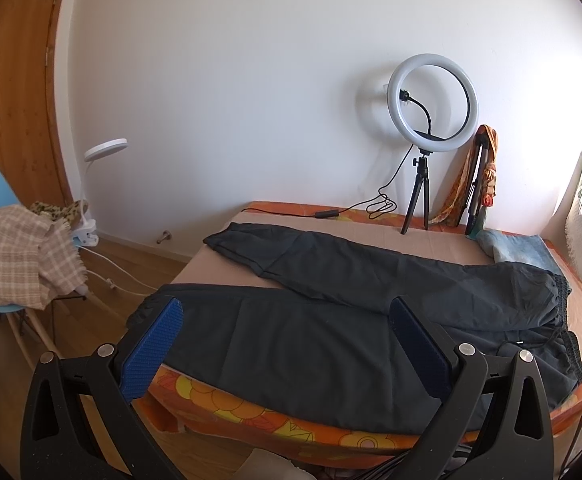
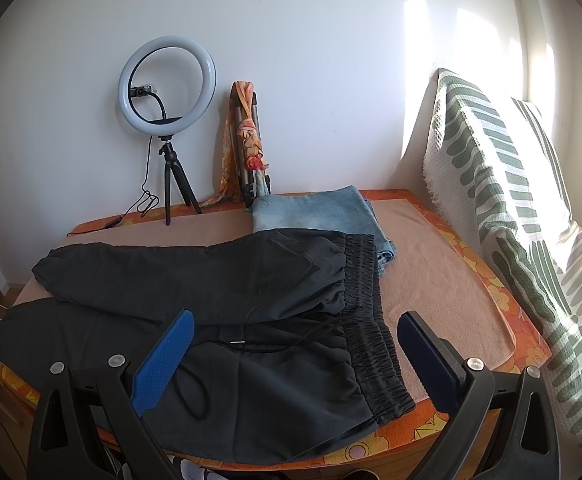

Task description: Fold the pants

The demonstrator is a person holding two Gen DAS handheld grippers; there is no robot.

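Dark grey pants (image 1: 331, 312) lie spread on a table covered by a beige cloth (image 1: 331, 226), legs apart toward the left, elastic waistband (image 2: 367, 320) and drawstring (image 2: 259, 344) at the right. My left gripper (image 1: 287, 312) is open, hovering above the near leg at the table's front edge. My right gripper (image 2: 297, 326) is open, hovering above the waistband area near the front edge. Neither holds anything. The pants also show in the right wrist view (image 2: 211, 280).
A ring light on a tripod (image 1: 431, 120) stands at the back with its cable (image 1: 331, 213). Folded blue jeans (image 2: 315, 212) lie behind the waistband. A patterned cushion (image 2: 511, 220) leans at the right. A chair with a blanket (image 1: 23, 256) stands left.
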